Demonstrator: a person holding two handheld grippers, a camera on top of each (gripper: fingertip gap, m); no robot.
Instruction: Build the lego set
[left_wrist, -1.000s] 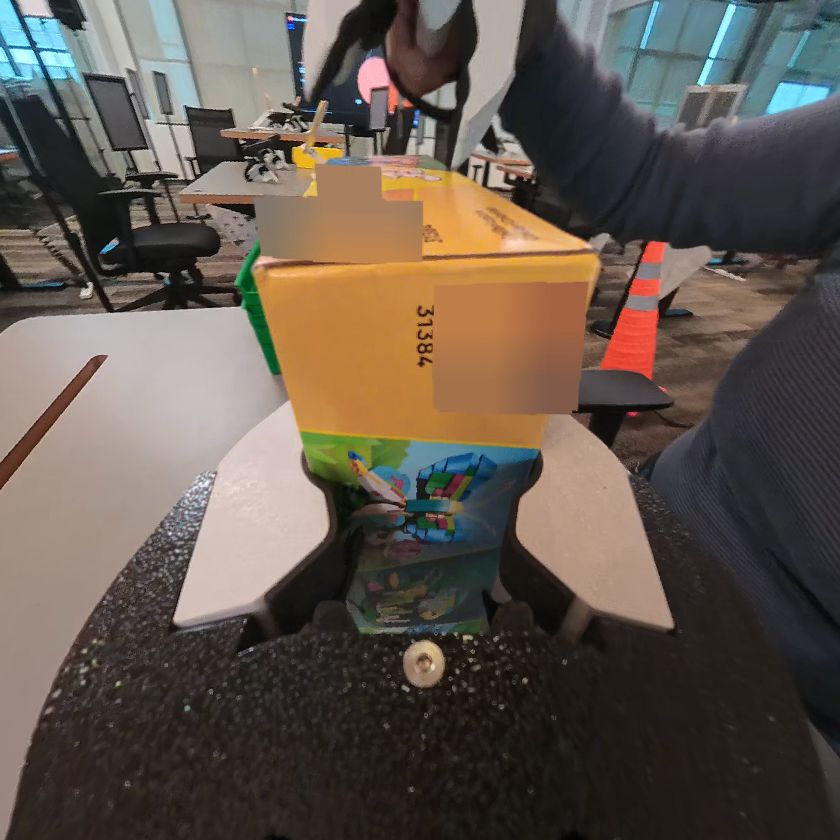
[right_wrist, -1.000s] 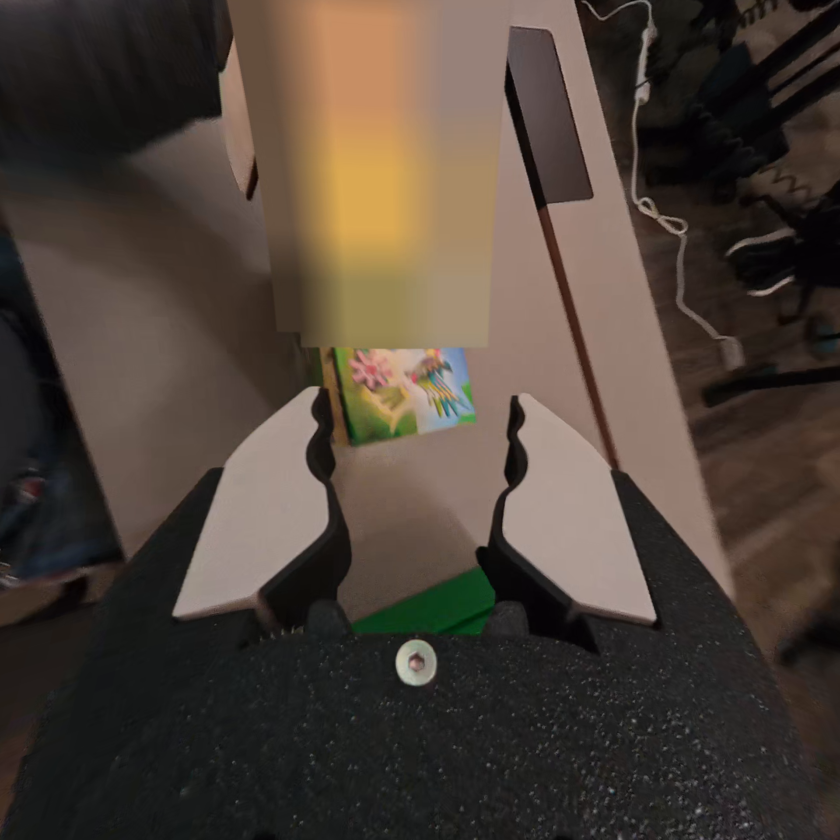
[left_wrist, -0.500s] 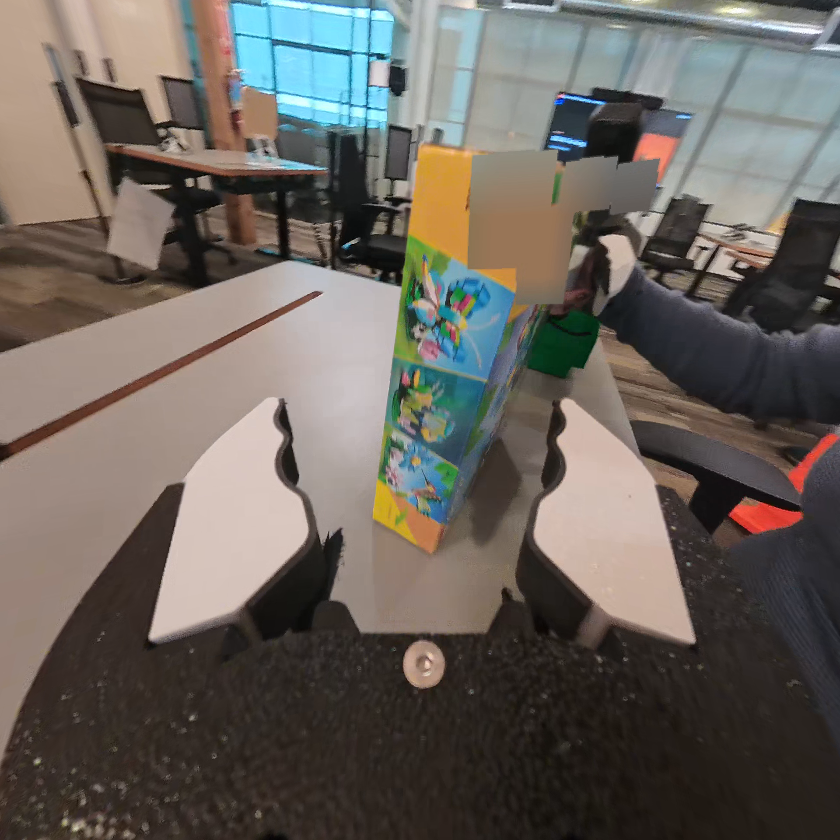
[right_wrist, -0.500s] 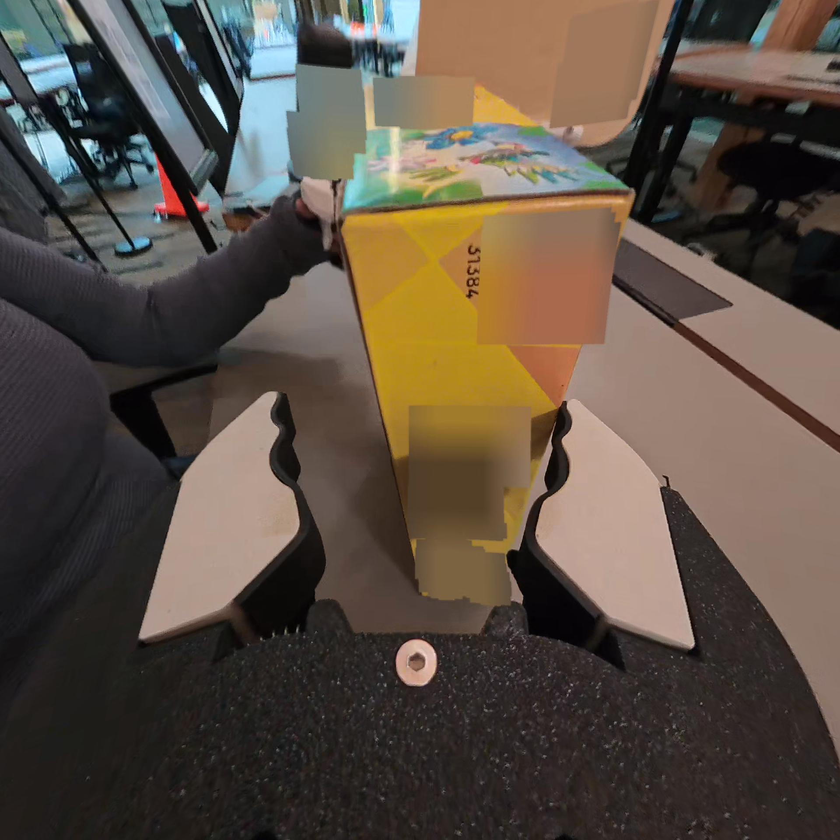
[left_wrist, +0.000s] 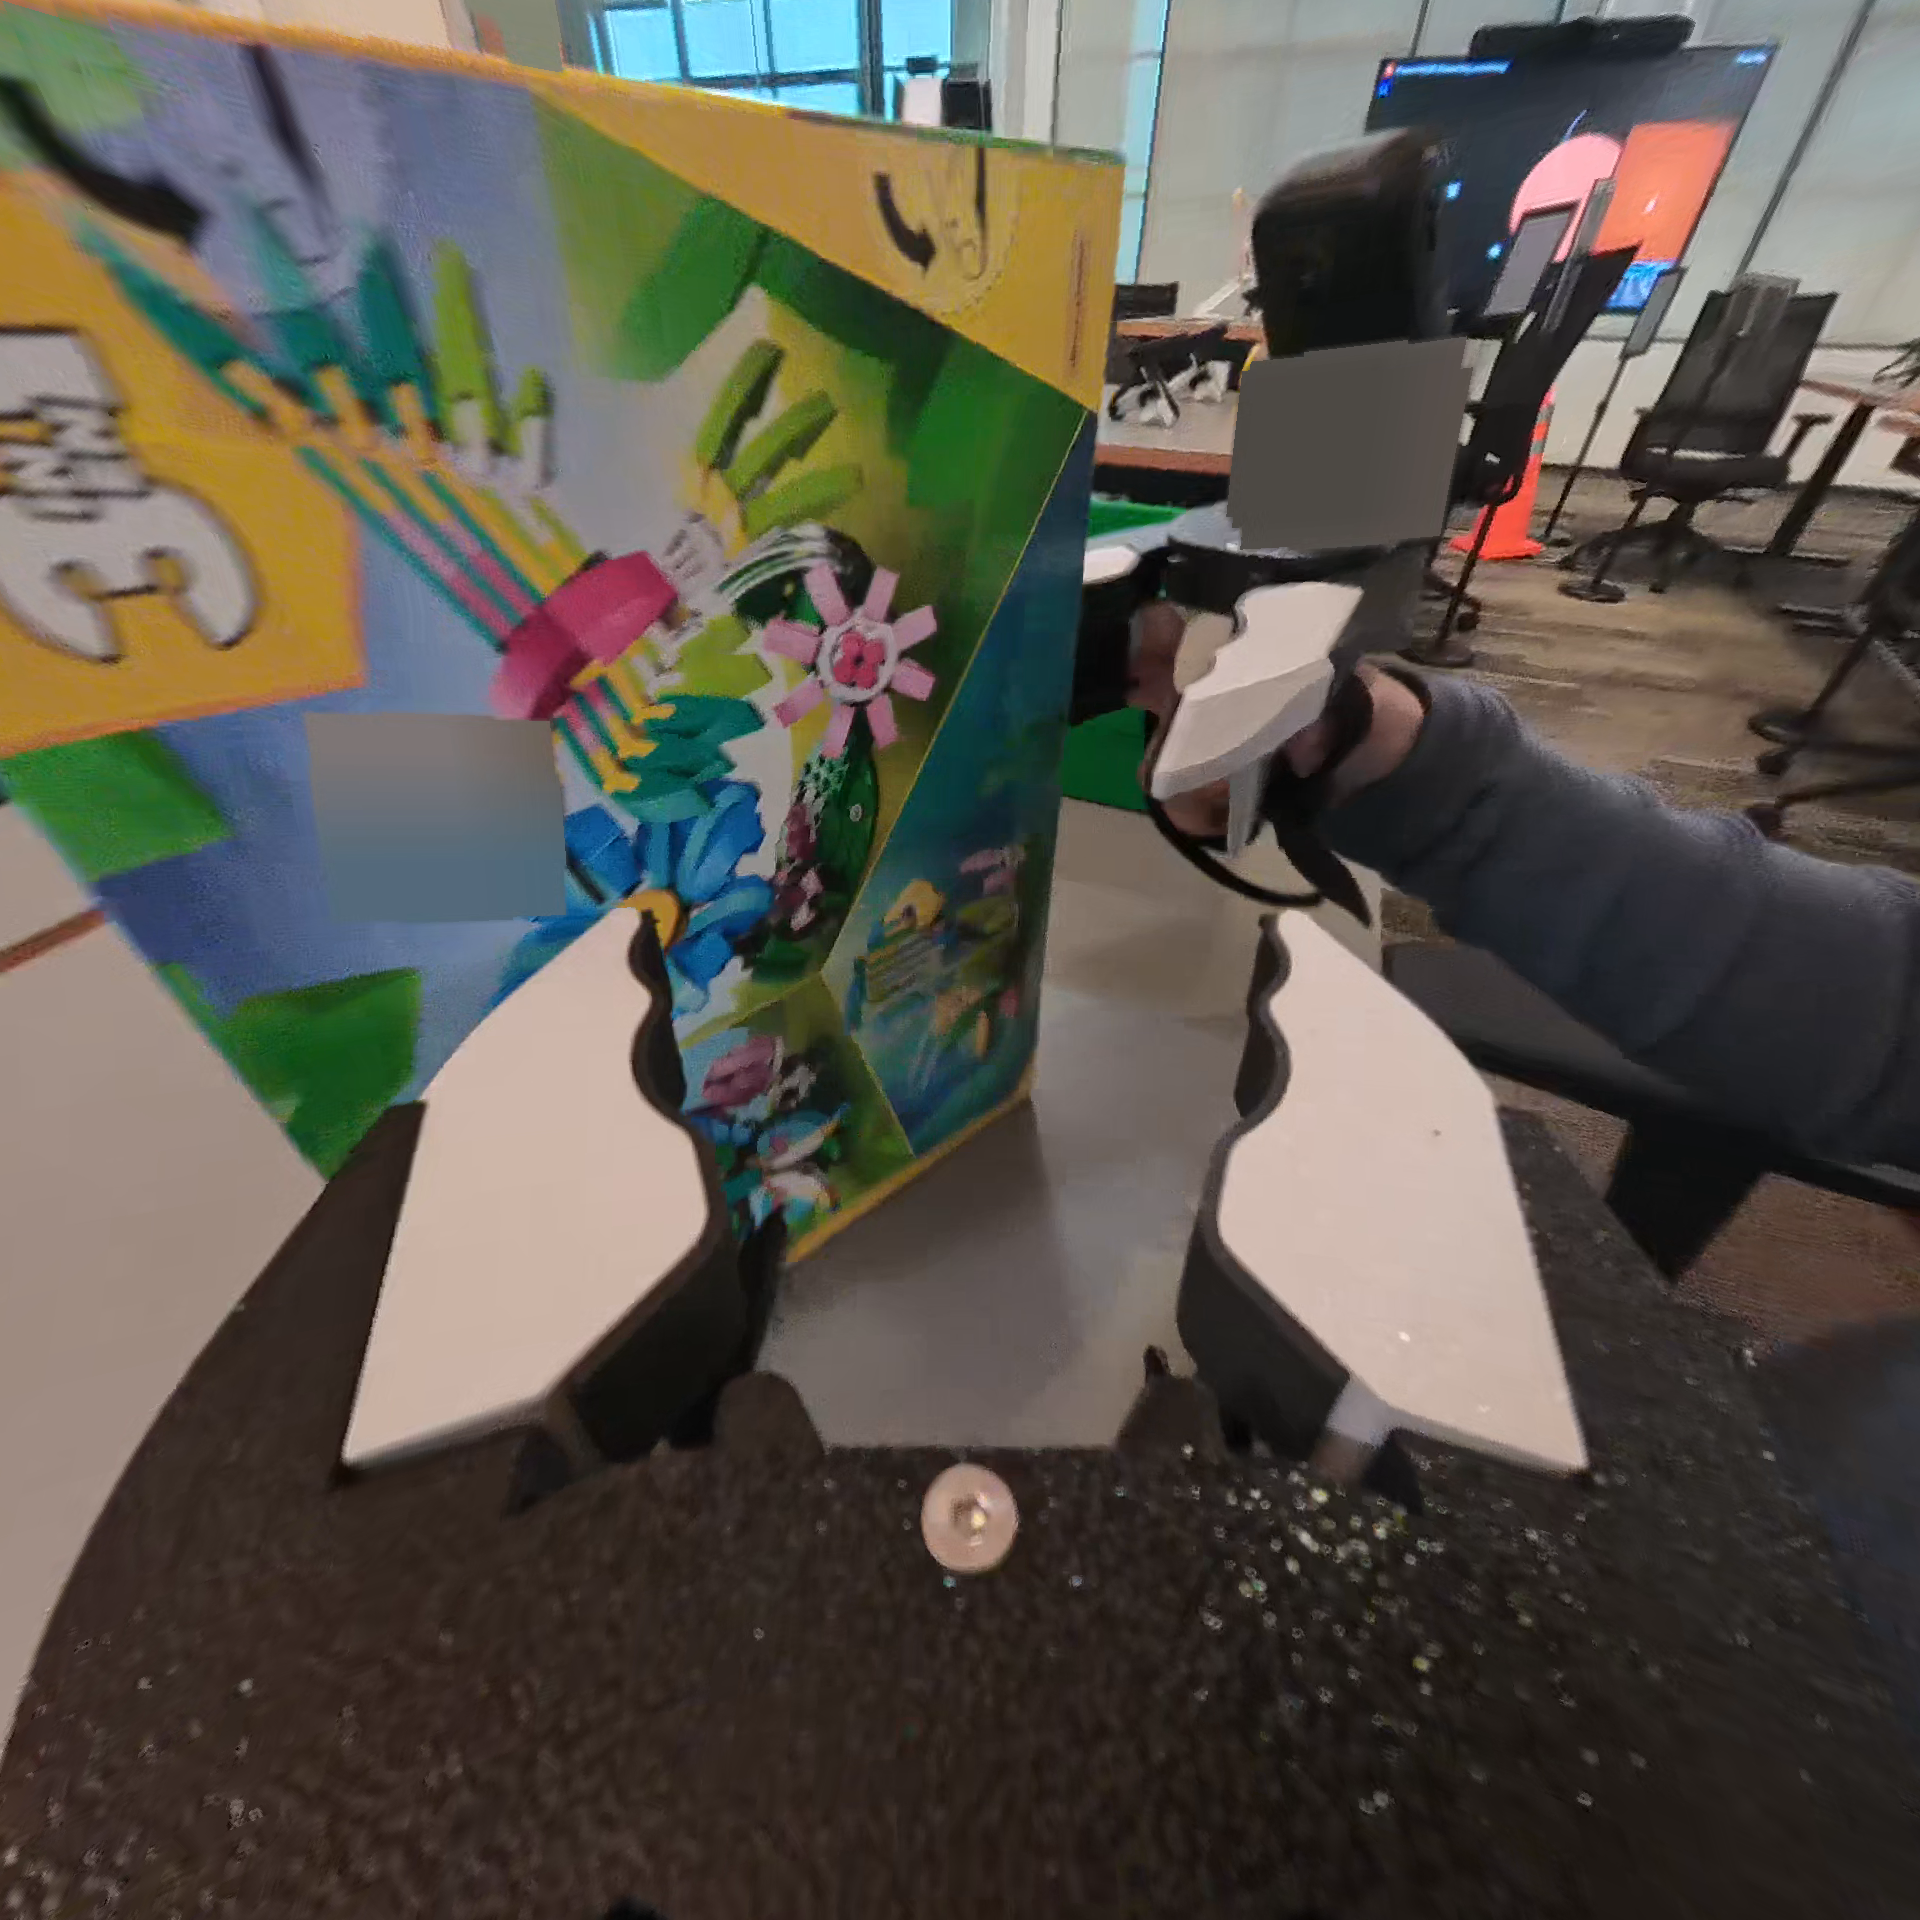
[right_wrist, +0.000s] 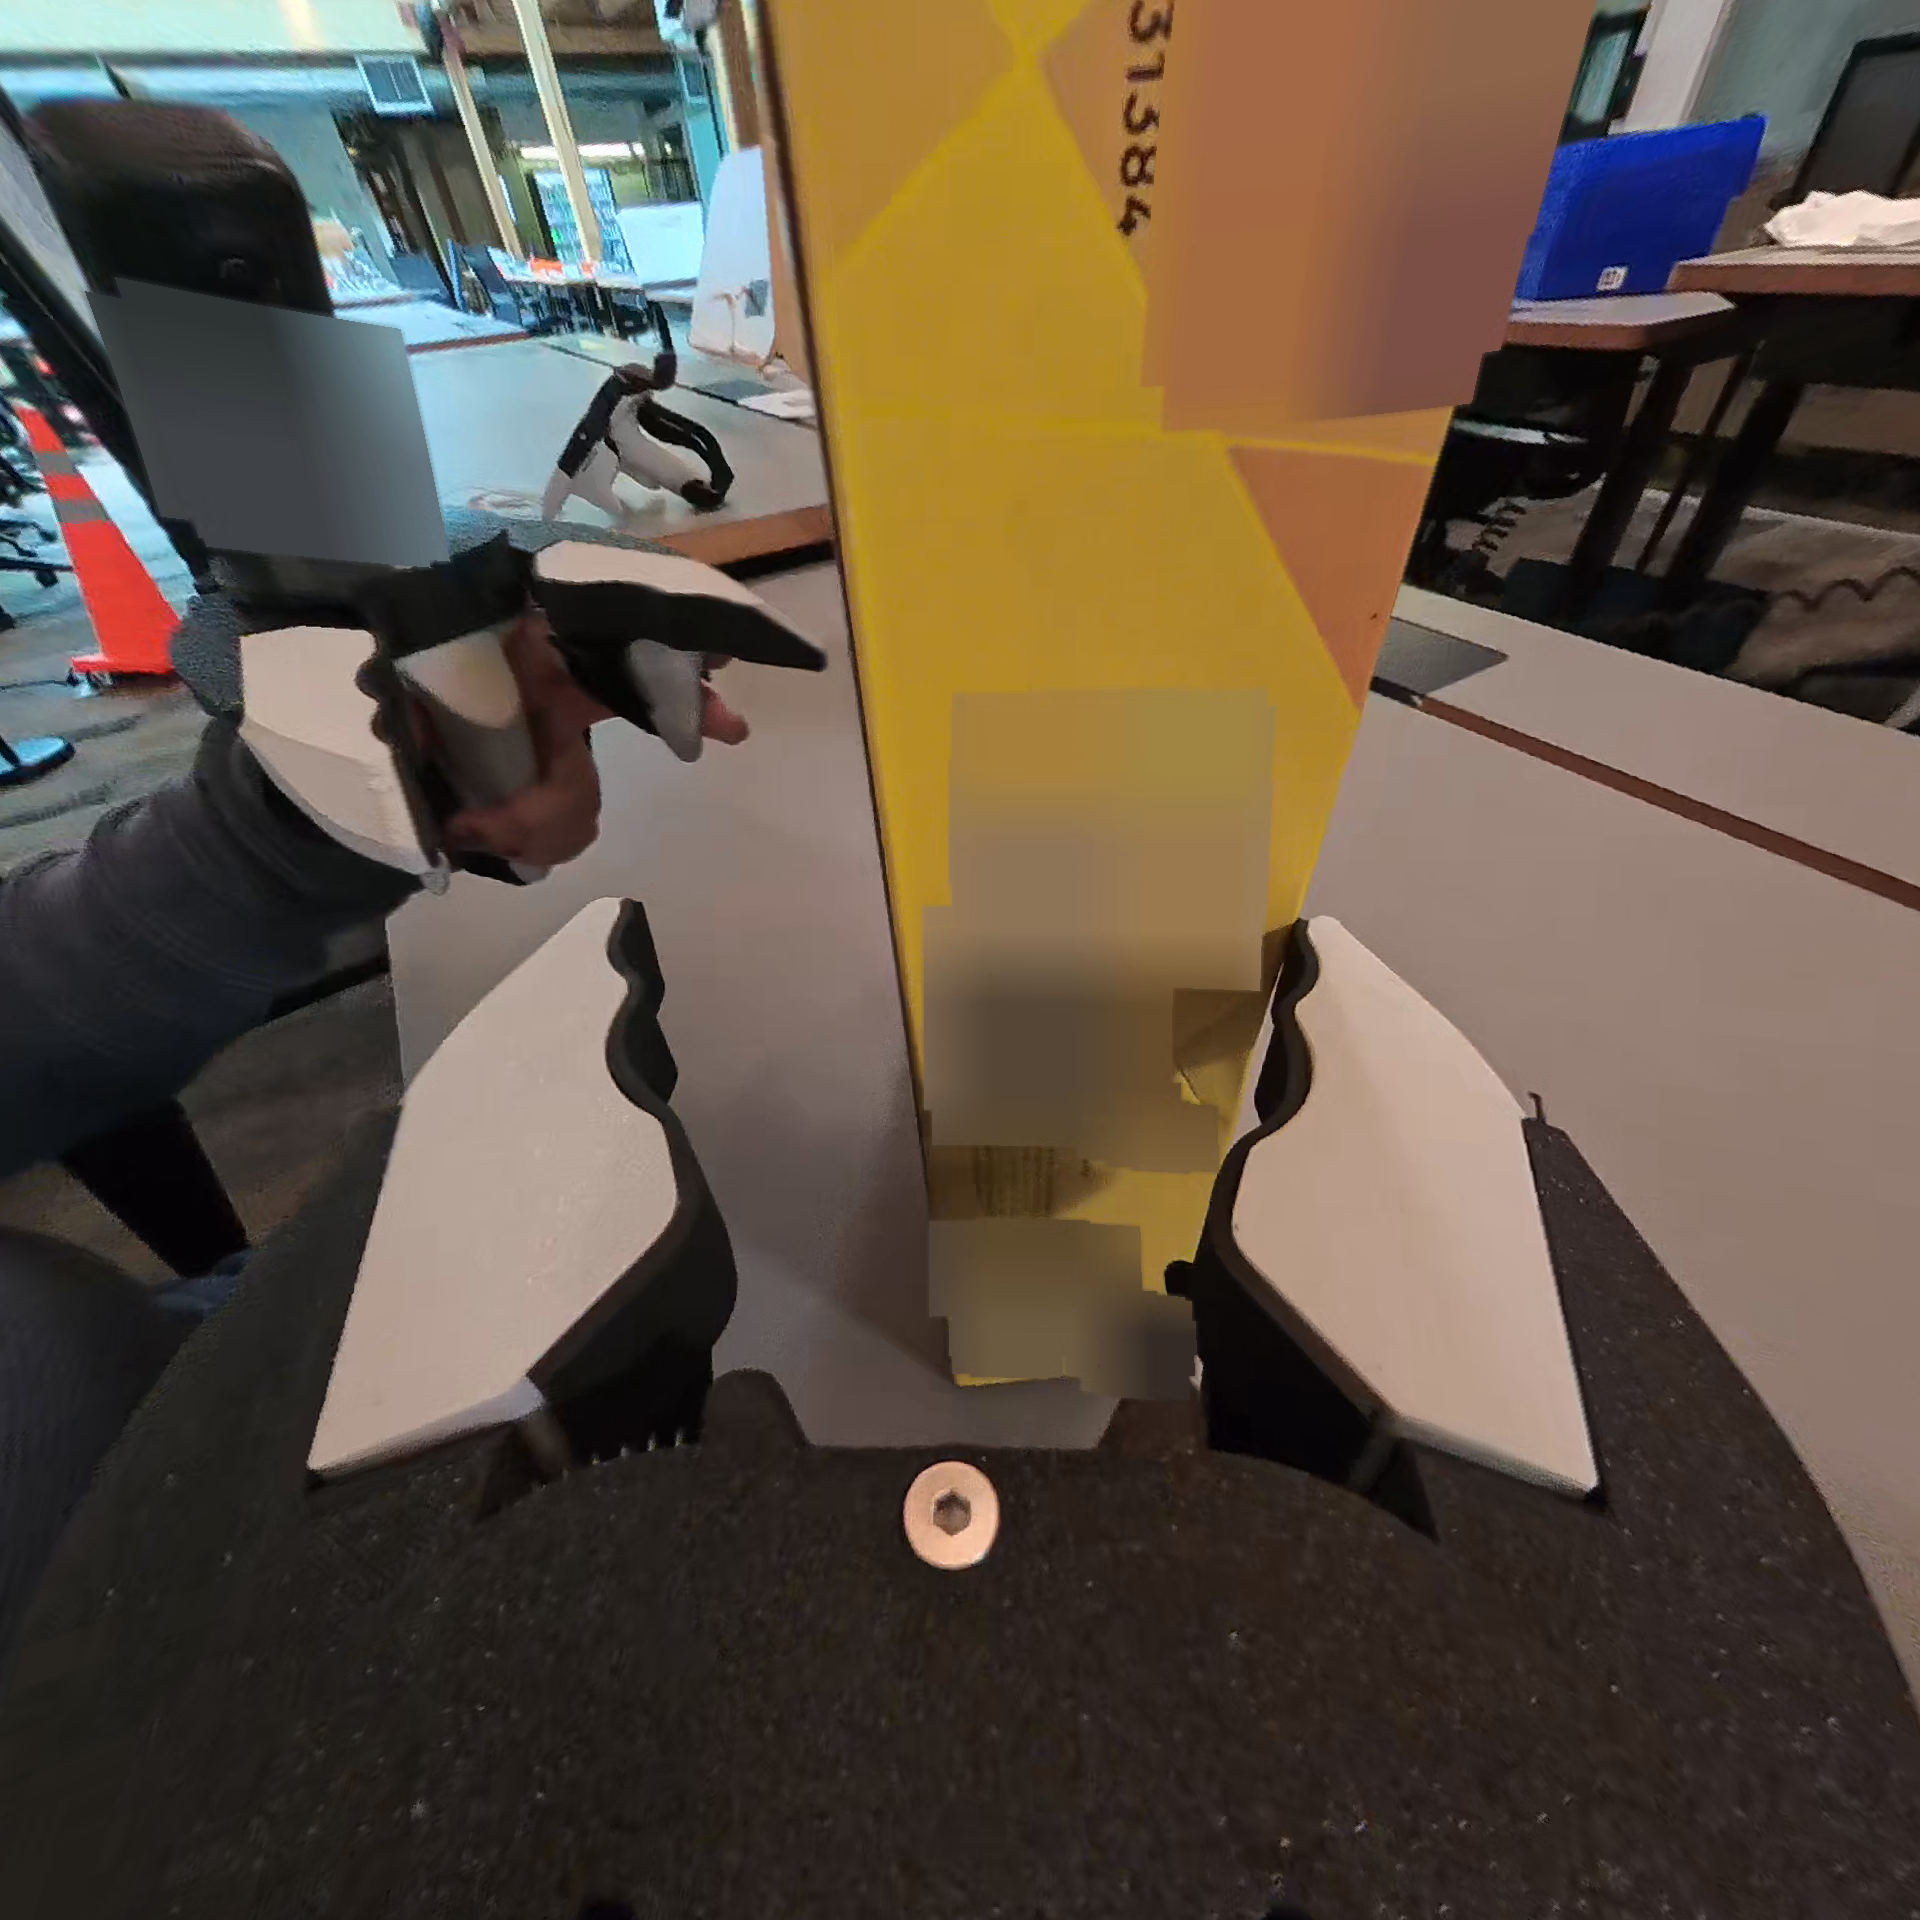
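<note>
Left gripper (left_wrist: 961, 1091) now gapes empty; a second ago it clamped the box (left_wrist: 644, 623). Box stands upright on the table (left_wrist: 156, 1195), at its 11 o'clock. Right gripper (right_wrist: 961, 1122) is also spread, the box's yellow end between its fingers, nearer the 3 o'clock one; contact unclear. Box unopened: build not begun. Only the left view shows the printed front and green bin (left_wrist: 1117, 748).
</note>
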